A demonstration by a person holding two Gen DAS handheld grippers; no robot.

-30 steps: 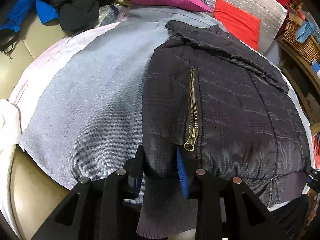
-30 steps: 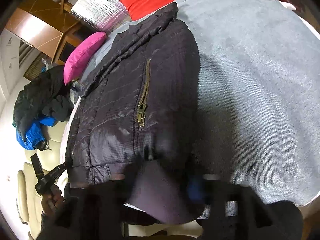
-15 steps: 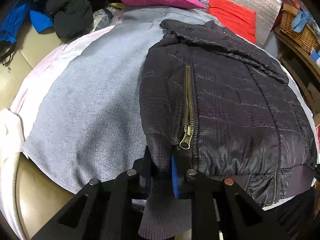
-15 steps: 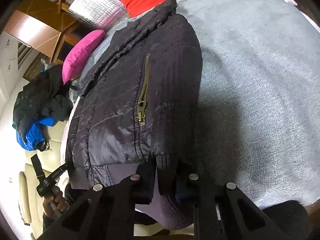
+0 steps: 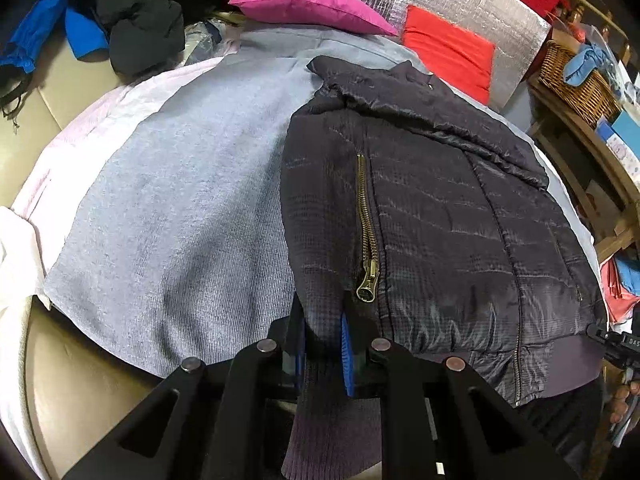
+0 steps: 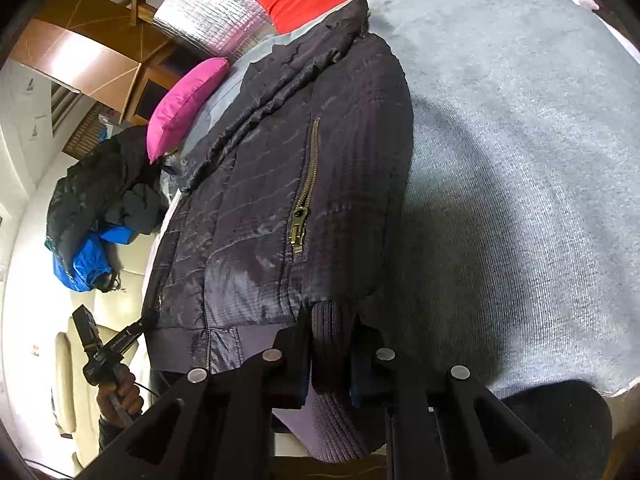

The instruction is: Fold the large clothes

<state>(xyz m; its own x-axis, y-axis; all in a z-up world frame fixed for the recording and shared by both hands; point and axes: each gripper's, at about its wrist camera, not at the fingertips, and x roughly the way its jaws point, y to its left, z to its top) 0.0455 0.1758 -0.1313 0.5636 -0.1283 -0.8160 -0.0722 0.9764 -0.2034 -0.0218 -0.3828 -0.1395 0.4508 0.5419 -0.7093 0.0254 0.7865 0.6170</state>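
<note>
Both tools are clamped on the same dark quilted jacket. Seen from its own camera, the left gripper has its jaws drawn in narrow, with a fold of quilted fabric and ribbed cuff pinched between the blue-faced pads; the ribbed knit hangs down below the fingers toward the camera. The brass zipper pull lies just above and to the right of that pinch.

From the other side, the right gripper is likewise narrowed onto a ribbed cuff, which fills the gap between its fingers and spills out beneath them. In that view the zipper runs up the jacket just beyond the grip.

The jacket lies flat across a grey knit blanket, its collar pointing away toward a pink pillow and a red cushion set against a silver quilted panel. A heap of dark and blue clothes sits well apart at the far left. A wicker basket stands on wooden furniture at the right.
</note>
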